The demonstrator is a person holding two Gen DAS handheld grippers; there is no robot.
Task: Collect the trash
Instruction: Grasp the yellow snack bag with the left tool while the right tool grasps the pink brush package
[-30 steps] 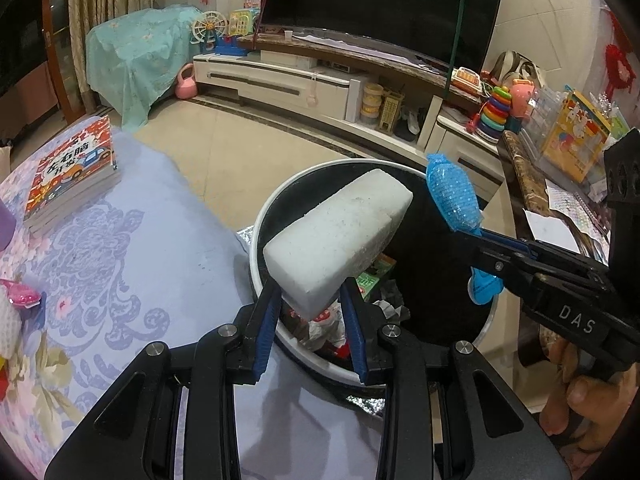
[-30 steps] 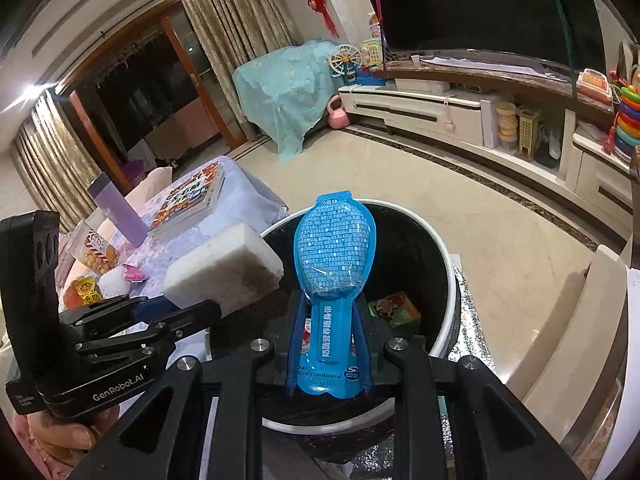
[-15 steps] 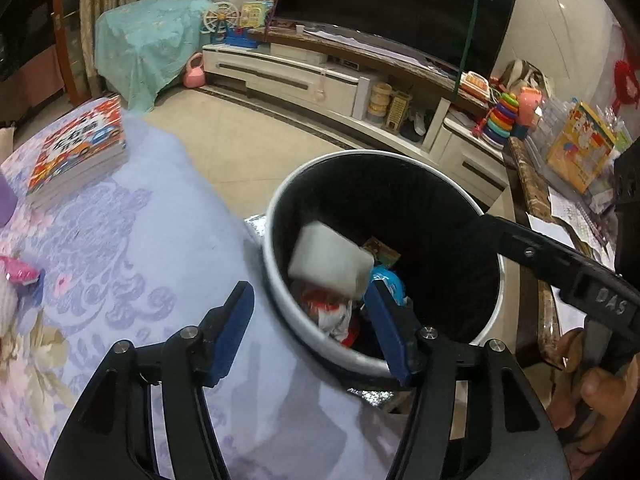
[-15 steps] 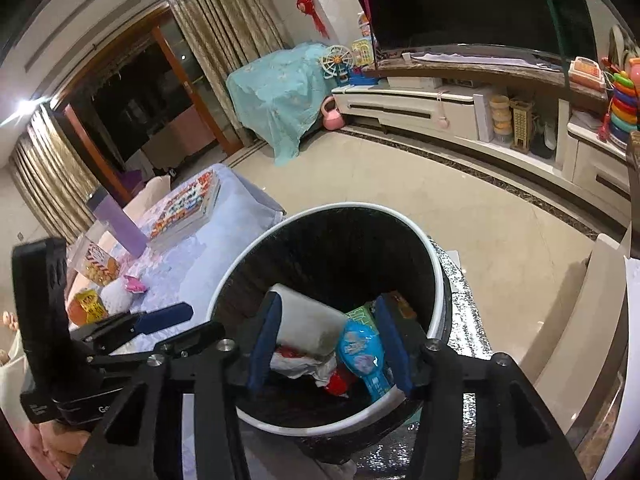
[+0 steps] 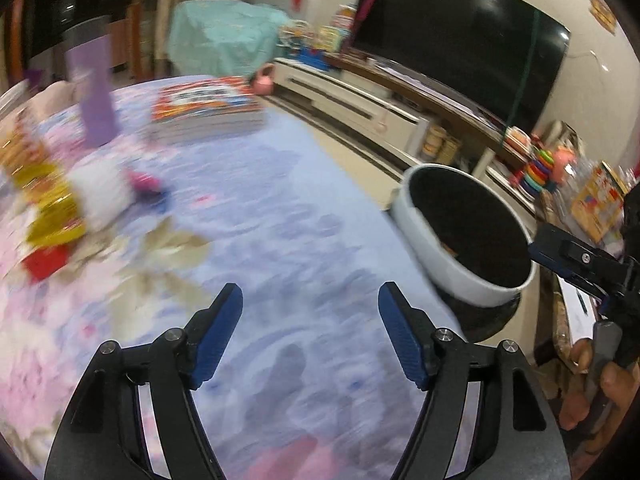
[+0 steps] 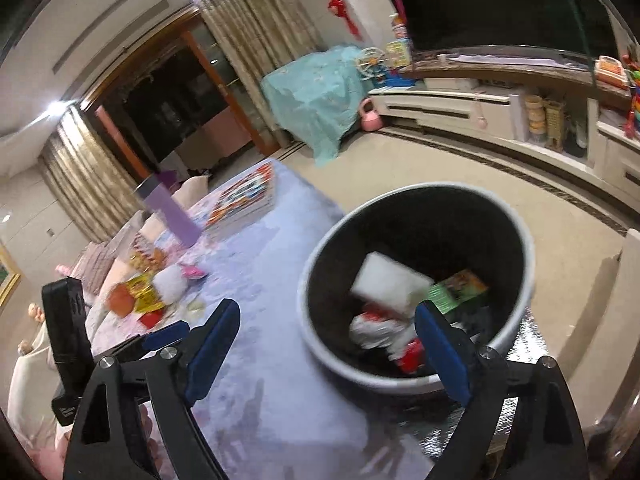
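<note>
A round white trash bin (image 5: 444, 264) with a black inside stands beside the table; in the right wrist view its rim (image 6: 320, 344) shows. A white foam block (image 6: 390, 286) lies in it among wrappers. My left gripper (image 5: 310, 332) is open and empty over the lilac tablecloth (image 5: 260, 220), left of the bin. My right gripper (image 6: 328, 344) is open and empty above the bin's near rim. Blurred trash lies at the table's left: gold wrappers (image 5: 52, 208), a white lump (image 5: 102, 196) and a red piece (image 5: 46, 262).
A stack of books (image 5: 204, 110) and a purple bottle (image 5: 94, 96) stand at the table's far side. A TV cabinet (image 6: 460, 112) with toys runs along the back wall. The left gripper also shows in the right wrist view (image 6: 160, 334).
Both grippers have let go: the foam block and the blue packet dropped into the bin. My left gripper has swung left over the table. My right gripper has shifted left and opened wider.
</note>
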